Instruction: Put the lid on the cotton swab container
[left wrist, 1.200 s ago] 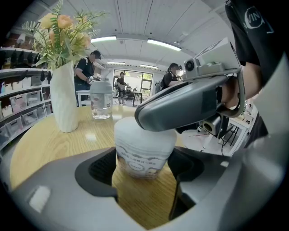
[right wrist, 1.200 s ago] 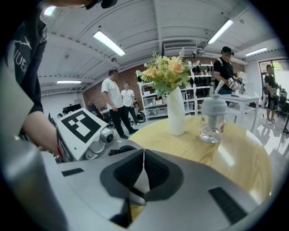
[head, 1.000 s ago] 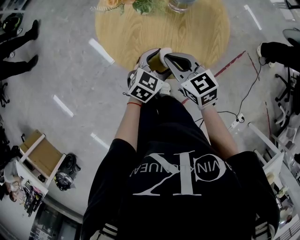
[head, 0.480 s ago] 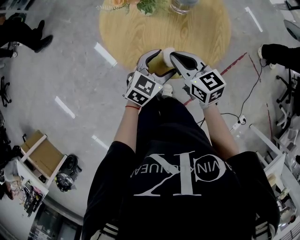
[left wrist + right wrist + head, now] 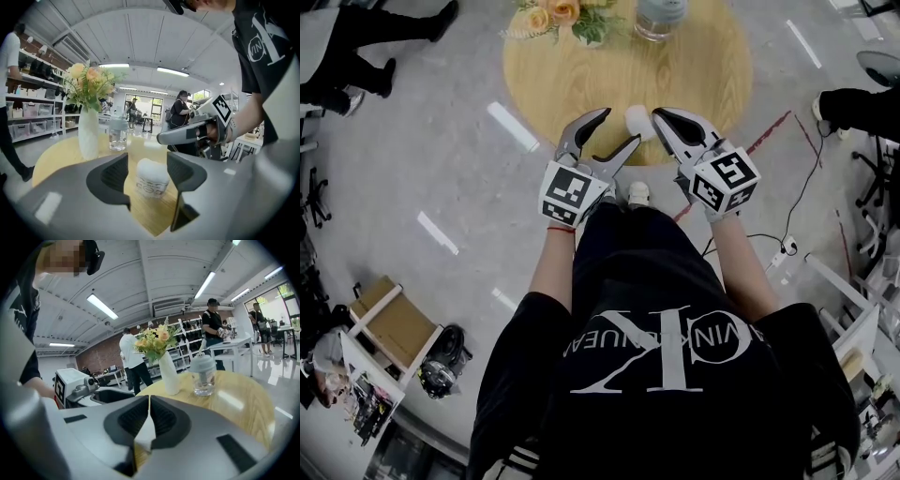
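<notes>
The cotton swab container [image 5: 637,121], a small white tub with its white lid on top, stands near the front edge of the round wooden table [image 5: 581,84]. My left gripper [image 5: 619,128] is open just left of it. In the left gripper view the container [image 5: 152,179] shows in the gap beyond the open jaws of my left gripper [image 5: 147,160], with neither pad touching it. Those jaws have just been closing somewhat. My right gripper [image 5: 667,119] hovers close on the container's right, and in its own view the right gripper [image 5: 149,401] is shut, with only a white patch showing below the tips.
A white vase of flowers [image 5: 558,14] and a lidded glass jar [image 5: 661,14] stand at the table's far side; the vase [image 5: 89,136] and jar [image 5: 204,376] also show in the gripper views. People stand around the room. Cables [image 5: 787,202] lie on the floor at right.
Both grippers have lifted and drawn apart from the container. The left one has moved off to the left, and the container now stands free on the table.
</notes>
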A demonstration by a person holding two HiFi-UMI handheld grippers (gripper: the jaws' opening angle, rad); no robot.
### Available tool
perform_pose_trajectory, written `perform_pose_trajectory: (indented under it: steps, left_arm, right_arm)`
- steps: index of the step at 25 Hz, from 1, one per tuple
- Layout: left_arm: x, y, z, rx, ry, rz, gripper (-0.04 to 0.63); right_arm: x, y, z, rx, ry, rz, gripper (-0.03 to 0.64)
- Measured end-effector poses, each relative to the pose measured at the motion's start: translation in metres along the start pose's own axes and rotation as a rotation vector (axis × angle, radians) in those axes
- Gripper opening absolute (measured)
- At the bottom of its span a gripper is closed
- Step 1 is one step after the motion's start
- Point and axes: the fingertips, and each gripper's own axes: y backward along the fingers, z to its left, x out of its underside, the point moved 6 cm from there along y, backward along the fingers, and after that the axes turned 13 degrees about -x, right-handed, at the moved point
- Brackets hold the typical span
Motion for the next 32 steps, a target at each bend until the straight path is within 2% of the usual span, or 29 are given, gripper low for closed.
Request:
perform_pose_trajectory:
  steps: [6,11,20,32]
  left_arm:
    - [-0.013,0.017,0.020,-0.111,0.036,-0.054,0.100]
    - [-0.024,0.029,0.033,-0.202,0.121,-0.088,0.031]
    - [-0.042,0.042,0.050,-0.307,0.109,-0.123,0.012]
    - [-0.061,0.056,0.063,-0.370,0.110,-0.164,0.011]
  right_arm:
    - [-0.014,0.011,0.000,0.025,0.034,-0.039,0.020]
    - [-0.024,0.021,0.001,0.038,0.058,-0.066,0.020]
    - [-0.048,0.023,0.006,0.036,0.128,-0.107,0.020]
    - [-0.069,0.028,0.008,0.047,0.175,-0.133,0.020]
